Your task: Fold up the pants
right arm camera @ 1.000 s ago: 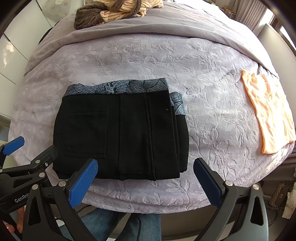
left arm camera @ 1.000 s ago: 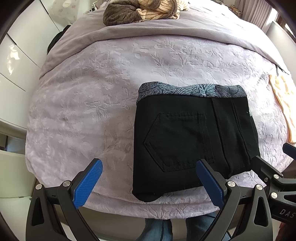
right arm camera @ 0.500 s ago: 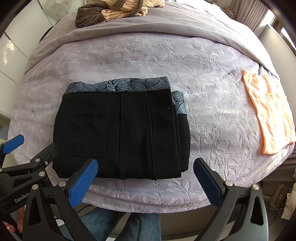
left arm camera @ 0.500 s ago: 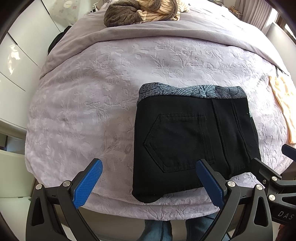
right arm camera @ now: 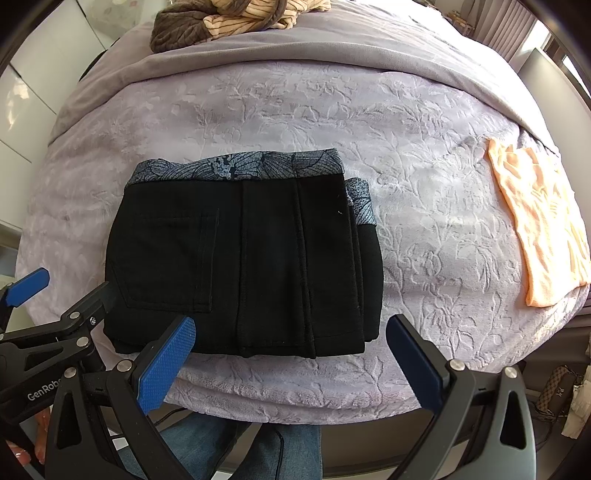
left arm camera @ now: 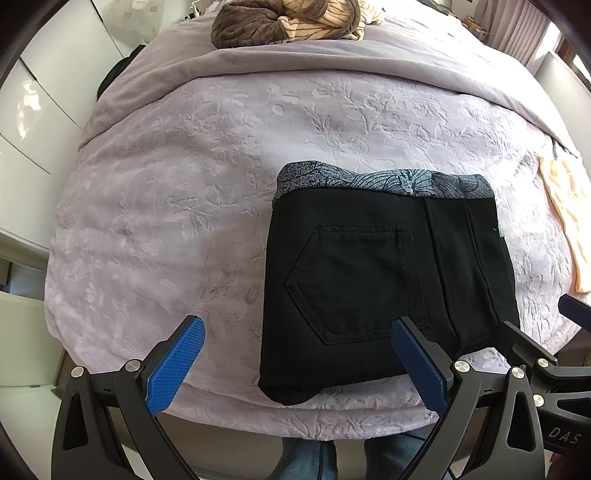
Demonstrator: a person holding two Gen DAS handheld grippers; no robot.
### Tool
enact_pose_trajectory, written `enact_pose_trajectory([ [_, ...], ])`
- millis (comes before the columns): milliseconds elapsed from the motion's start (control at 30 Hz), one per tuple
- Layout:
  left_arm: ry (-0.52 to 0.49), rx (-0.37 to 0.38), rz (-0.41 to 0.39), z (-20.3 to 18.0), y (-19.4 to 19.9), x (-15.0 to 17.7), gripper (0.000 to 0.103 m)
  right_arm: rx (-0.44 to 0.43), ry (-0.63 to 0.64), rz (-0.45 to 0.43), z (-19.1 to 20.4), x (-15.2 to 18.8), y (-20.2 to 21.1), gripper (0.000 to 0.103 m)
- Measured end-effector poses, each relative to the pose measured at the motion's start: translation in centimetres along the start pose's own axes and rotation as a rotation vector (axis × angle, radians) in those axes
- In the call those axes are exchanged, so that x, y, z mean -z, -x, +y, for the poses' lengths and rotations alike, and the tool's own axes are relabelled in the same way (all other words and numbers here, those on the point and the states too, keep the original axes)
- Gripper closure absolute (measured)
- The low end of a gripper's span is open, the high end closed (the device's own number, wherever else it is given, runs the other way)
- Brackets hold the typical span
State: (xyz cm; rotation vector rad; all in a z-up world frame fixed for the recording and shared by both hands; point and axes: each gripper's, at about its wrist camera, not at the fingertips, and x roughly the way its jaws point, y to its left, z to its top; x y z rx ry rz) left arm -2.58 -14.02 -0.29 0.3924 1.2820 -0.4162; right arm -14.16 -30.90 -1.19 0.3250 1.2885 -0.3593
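Black pants [right arm camera: 243,266]: folded into a compact stack near the bed's [right arm camera: 424,229] front edge, patterned waistband away from you. Left gripper [left arm camera: 295,365] and right gripper [right arm camera: 291,360]: fingers spread, holding nothing. Folding looks finished; next, you likely only square the offset right-hand layers.

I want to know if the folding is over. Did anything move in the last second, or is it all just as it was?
Almost nothing moved. The folded pants lie in the same spot on the bed, same shape. Both tongs, left and right, stay open at the near edge, holding nothing; the views only drift slightly. The orange cloth and the pile of clothes are unchanged.
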Motion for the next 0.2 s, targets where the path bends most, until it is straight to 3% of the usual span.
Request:
enact_pose_trajectory([
  [200, 0.001, 0.001, -0.003, -0.12, 0.07, 0.04, 0.002, 0.001, -0.004, 0.002, -0.28, -0.17, -0.08, 0.0],
])
